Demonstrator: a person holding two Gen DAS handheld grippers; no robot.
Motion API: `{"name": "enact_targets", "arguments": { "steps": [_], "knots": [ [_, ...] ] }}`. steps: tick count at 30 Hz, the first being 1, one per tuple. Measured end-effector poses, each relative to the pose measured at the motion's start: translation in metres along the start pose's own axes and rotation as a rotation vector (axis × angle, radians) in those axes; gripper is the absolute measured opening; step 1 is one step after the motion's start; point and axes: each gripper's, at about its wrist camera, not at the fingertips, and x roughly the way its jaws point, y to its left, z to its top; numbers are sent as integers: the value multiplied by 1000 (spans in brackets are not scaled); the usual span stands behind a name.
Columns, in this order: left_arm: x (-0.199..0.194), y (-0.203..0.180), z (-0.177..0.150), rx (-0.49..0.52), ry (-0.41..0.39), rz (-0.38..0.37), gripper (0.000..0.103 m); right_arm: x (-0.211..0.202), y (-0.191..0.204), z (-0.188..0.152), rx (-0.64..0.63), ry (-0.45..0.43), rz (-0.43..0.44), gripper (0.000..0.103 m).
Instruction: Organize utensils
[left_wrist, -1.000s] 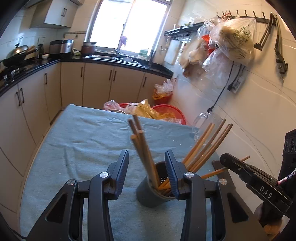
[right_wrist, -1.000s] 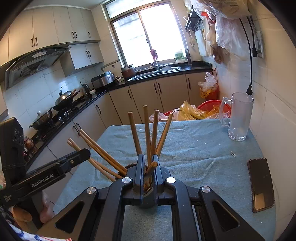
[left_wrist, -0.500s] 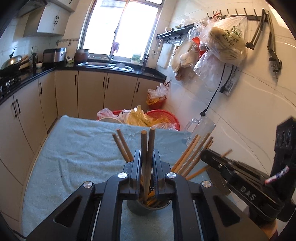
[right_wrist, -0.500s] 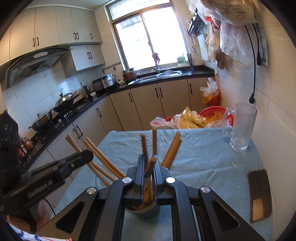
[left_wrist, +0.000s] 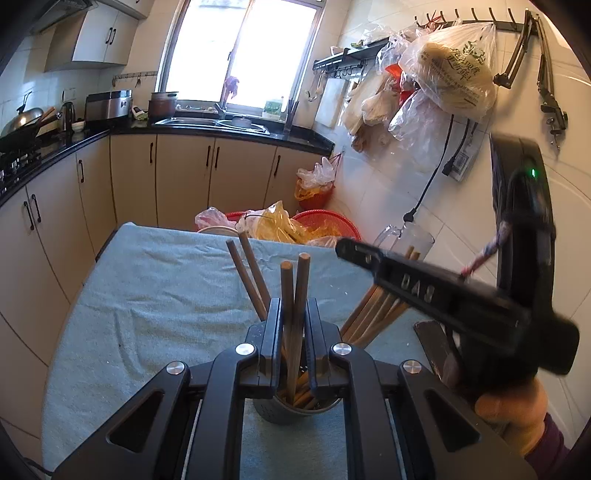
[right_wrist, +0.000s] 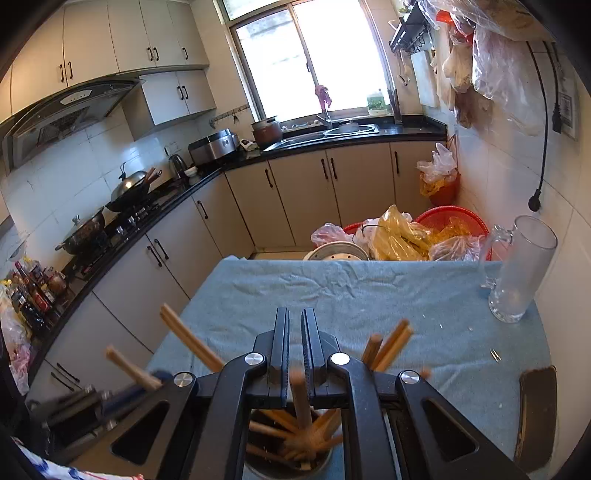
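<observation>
Chopsticks, brown wooden pair (left_wrist: 293, 295): light, stiff, slippery; my left fingers (left_wrist: 292, 334) pinch them mid-shaft, right fingers (right_wrist: 294, 347) nearly closed, empty.

A home kitchen: sink (right_wrist: 325, 132) under the window, wok (right_wrist: 130, 187) on the stove, beige cabinets (right_wrist: 295, 192).

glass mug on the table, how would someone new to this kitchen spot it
Start at the table draped in a blue cloth. At its far corner beside the white tiled wall stands the glass mug, upright. It is the only clear, handled thing there, empty, unlike the grey chopstick holder.
</observation>
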Motion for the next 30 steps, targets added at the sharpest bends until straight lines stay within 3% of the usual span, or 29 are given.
{"name": "enact_targets", "arguments": {
  "steps": [1, 4, 10, 15, 20, 21, 22, 24, 26, 28, 30],
  "knots": [
    [1, 0, -1, 2, 2, 1, 10, -3, -1, 2, -4, -1, -3, 20],
    [3, 2, -2, 2, 5, 0, 10, -32, -5, 2, 0, -67, 15, 36],
    [5, 4, -3, -4, 2, -2, 10, -95, -12, -25, -5, -116, 71, 47],
    [3, 6, -3, -7, -3, 2, 10, -107, -15, -64, -56, -57, 65, 47],
    [2, 7, -5, -6, -2, 6, 10, -71, -28, -92, -32, 58, -14, 47],
    [1, 7, -5, -5, -3, 7, 10, -64, -33, -93, -14, 70, -15, 45],
    [1, 6, -6, -3, -4, 8, 10, -56, -38, -92, 13, 75, -8, 34],
    [0, 6, -7, -1, -7, 12, 10, -47, -42, -84, 30, 69, -12, 23],
    [1, 6, -7, -2, -8, 13, 10, -37, -43, -71, 37, 58, -8, 21],
    [0, 4, -8, 1, -9, 13, 10, -25, -43, -59, 50, 67, 5, 11],
    [1, 4, -8, 3, -9, 12, 10, -17, -39, -49, 46, 61, -2, 11]
  ]
}}
